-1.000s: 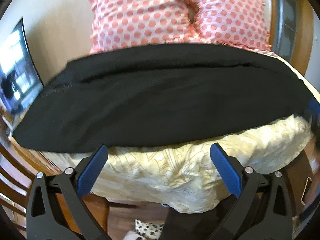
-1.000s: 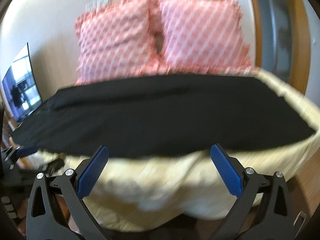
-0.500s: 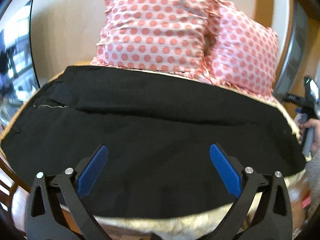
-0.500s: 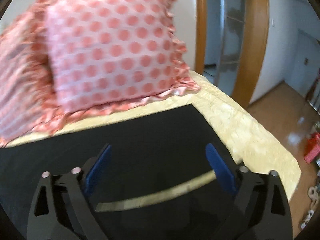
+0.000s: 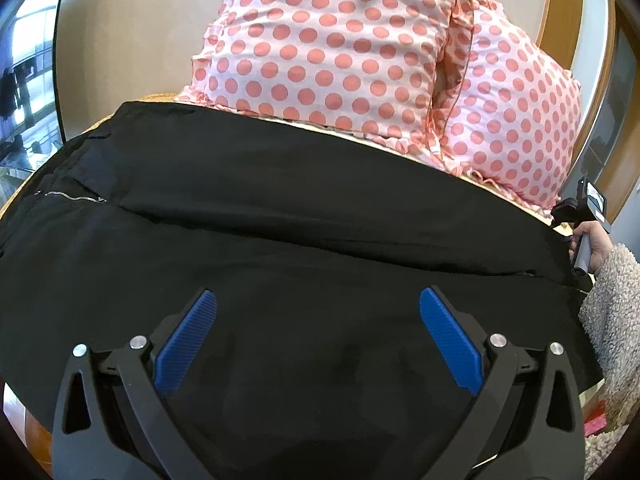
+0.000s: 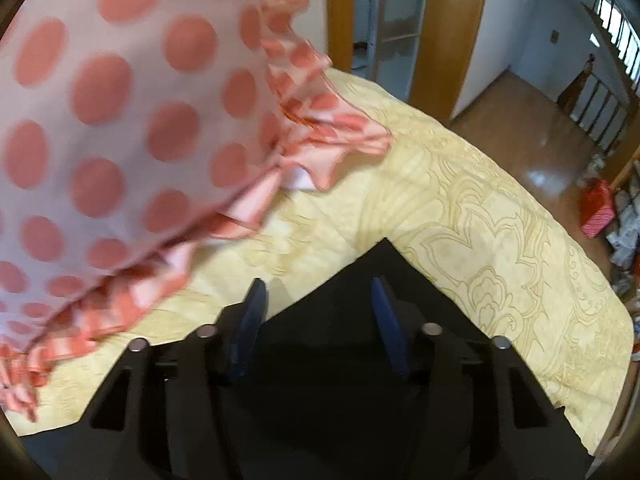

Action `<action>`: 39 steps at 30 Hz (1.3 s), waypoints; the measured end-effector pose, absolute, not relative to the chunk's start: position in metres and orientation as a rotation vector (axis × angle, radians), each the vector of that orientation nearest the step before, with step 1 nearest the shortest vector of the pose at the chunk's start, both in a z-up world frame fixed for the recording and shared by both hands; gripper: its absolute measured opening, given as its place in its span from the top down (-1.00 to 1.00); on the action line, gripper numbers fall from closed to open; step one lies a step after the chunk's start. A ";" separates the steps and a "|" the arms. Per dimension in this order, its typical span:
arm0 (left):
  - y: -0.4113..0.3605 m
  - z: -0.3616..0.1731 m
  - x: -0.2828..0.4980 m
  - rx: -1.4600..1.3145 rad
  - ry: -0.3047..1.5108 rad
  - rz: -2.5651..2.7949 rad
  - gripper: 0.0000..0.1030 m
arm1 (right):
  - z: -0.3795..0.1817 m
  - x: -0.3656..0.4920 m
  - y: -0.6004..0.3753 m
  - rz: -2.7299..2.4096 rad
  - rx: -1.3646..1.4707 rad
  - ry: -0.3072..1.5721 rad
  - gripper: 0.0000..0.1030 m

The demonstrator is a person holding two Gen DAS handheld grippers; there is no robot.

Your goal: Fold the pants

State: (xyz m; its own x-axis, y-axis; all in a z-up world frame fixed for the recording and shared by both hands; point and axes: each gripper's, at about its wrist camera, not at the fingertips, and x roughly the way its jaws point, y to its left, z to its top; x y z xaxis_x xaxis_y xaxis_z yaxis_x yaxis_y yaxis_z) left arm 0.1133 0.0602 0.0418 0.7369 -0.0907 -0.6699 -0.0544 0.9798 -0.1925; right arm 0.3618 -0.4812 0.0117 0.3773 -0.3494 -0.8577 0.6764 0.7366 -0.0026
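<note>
The black pants (image 5: 280, 248) lay flat across the bed (image 6: 480, 216), soft and limp; both grippers' fingers stood apart and empty, the right gripper (image 6: 318, 312) over a hem corner, likely the best hold

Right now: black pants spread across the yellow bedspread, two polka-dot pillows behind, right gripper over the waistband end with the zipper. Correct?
Not quite. The right gripper sits over a plain corner of the black pants, with no zipper there, as the right wrist view shows. In the left wrist view the zipper is at the opposite end. The yellow bedspread and polka-dot pillows are as you say.
</note>
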 end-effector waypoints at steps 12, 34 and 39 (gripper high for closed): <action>0.059 0.047 0.097 -0.200 0.719 0.003 -0.96 | 0.059 0.254 -0.491 -0.347 0.565 0.665 0.97; 0.076 0.077 0.090 -0.175 0.694 0.096 -0.96 | -0.006 0.050 -0.487 -0.116 1.000 0.628 0.54; 0.111 0.081 0.111 -0.255 0.720 0.093 -0.96 | -0.008 0.043 -0.491 -0.070 1.092 0.596 0.36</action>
State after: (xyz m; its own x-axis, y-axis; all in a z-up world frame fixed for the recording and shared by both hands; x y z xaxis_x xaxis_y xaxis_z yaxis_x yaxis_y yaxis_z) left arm 0.1110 0.1109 0.0805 0.7494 -0.0029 -0.6621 -0.1717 0.9649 -0.1986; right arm 0.0431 -0.4906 -0.0077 0.8423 0.2320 -0.4866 0.3386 0.4747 0.8124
